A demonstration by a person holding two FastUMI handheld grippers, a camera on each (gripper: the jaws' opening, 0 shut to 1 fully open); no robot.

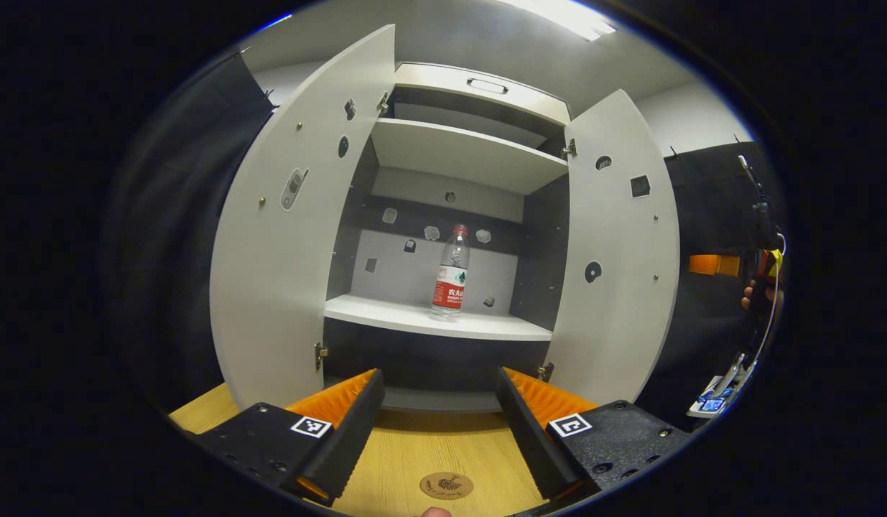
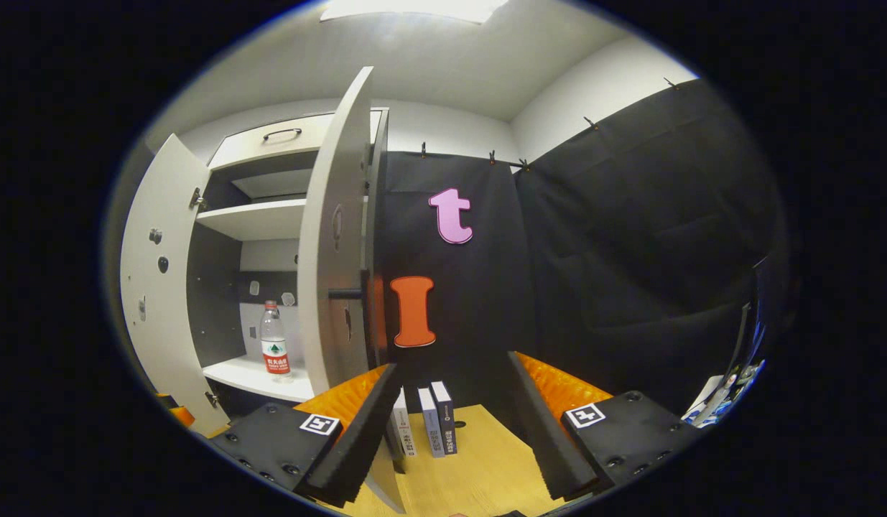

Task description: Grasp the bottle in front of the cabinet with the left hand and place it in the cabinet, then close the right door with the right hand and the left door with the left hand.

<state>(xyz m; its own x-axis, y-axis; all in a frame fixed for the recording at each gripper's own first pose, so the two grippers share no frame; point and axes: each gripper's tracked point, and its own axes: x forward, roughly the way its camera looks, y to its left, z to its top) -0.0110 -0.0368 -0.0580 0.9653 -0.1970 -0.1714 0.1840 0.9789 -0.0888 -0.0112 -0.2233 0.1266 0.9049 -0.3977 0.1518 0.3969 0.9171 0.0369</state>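
Observation:
A clear plastic bottle [image 1: 450,273] with a red label and red cap stands upright on the cabinet's lower white shelf [image 1: 386,316], right of the middle. The left door [image 1: 285,237] and right door [image 1: 615,251] both stand wide open. Low in front of the cabinet, over the wooden table, my left gripper [image 1: 439,384] is open with nothing between its fingers. In the right gripper view the bottle [image 2: 274,348] shows past the right door [image 2: 335,244], which is seen nearly edge-on. My right gripper [image 2: 452,370] is open and empty, just right of that door's outer side.
An upper shelf [image 1: 465,154] and a drawer with a handle [image 1: 486,86] sit above the bottle. Three books [image 2: 425,427] stand on the wooden table [image 2: 479,467] beside the cabinet. A hand [image 1: 755,294] shows at the far right. Black cloth walls close in the sides.

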